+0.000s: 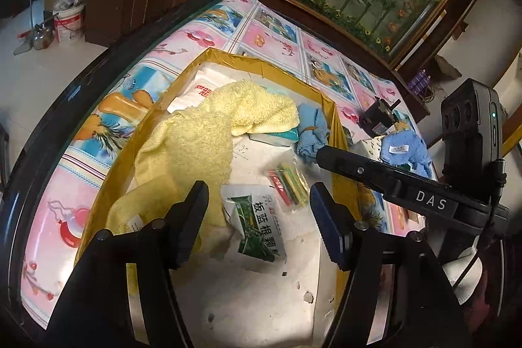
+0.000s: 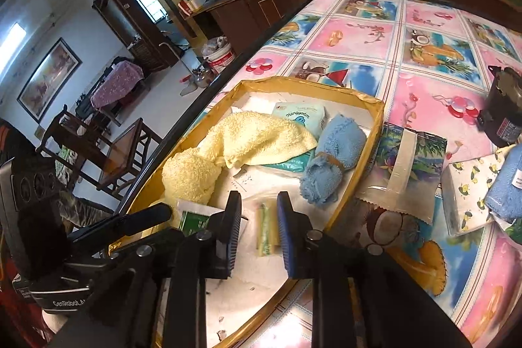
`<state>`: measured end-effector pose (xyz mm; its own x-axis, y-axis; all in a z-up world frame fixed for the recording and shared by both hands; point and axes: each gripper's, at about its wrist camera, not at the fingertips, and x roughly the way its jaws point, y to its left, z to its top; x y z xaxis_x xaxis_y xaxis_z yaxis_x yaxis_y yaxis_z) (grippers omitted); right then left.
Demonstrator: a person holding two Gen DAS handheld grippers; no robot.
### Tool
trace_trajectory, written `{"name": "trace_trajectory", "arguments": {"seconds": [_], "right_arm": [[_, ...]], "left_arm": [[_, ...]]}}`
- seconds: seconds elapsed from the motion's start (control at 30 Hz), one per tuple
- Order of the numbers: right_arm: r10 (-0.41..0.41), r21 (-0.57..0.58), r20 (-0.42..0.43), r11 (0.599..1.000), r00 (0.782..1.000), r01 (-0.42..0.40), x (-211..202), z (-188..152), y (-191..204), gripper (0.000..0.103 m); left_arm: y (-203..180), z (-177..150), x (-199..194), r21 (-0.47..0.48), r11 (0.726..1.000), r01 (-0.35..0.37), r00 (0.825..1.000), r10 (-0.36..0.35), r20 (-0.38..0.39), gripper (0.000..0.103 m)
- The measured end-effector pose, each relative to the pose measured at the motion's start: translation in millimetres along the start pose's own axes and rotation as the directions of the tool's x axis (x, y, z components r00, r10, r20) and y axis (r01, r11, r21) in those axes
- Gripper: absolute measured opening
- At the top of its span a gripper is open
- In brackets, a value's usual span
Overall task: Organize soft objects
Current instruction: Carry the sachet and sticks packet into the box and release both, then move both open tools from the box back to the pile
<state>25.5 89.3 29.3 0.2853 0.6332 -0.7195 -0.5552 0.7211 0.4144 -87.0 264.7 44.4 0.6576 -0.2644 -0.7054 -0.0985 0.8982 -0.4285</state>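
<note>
In the box [image 2: 375, 132]: one yellow towel [image 2: 254, 139], one blue cloth [image 2: 336, 152].

The box [image 2: 375, 132] – a shallow open tray with yellow-taped walls and a white floor – holds most of the soft things. A yellow towel [image 1: 208, 132] lies crumpled and unfolded along its left side, draped partly over a white packet with red print [image 1: 202, 90]. A blue cloth [image 2: 332, 158], rolled and bound with a brown band, lies by the box's right wall, leaning on a pale teal tissue pack [image 2: 298, 116]. Near the box's middle lie a green-printed sachet [image 1: 257, 224] and a small clear packet of coloured sticks [image 1: 288, 183], both flat. Outside, right of the box, a second blue cloth [image 1: 404, 149] rests on a lemon-print tissue pack [image 2: 469, 194].
</note>
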Motion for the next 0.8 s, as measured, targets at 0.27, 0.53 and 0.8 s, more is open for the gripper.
{"name": "trace_trajectory", "arguments": {"seconds": [0.27, 0.53, 0.8], "right_arm": [[-0.004, 0.007, 0.079, 1.000, 0.997, 0.004, -50.8, -16.8, -20.0, 0.022], [-0.278, 0.201, 0.225, 0.951, 0.934, 0.235, -155.3, -31.3, -126.5, 0.023], [-0.315, 0.290, 0.204, 0.924, 0.927, 0.250, -177.9, -49.0, -169.0, 0.025]], "left_arm": [[-14.6, -7.5, -38.2, -0.054, 0.998, -0.027, 0.995, 0.033, 0.096, 0.065], [-62.2, -30.9, -50.5, 0.031, 0.999, 0.039, 0.993, -0.042, 0.109, 0.065], [-93.2, -42.8, -38.7, 0.105, 0.994, 0.022, 0.997, -0.030, 0.073, 0.065]]}}
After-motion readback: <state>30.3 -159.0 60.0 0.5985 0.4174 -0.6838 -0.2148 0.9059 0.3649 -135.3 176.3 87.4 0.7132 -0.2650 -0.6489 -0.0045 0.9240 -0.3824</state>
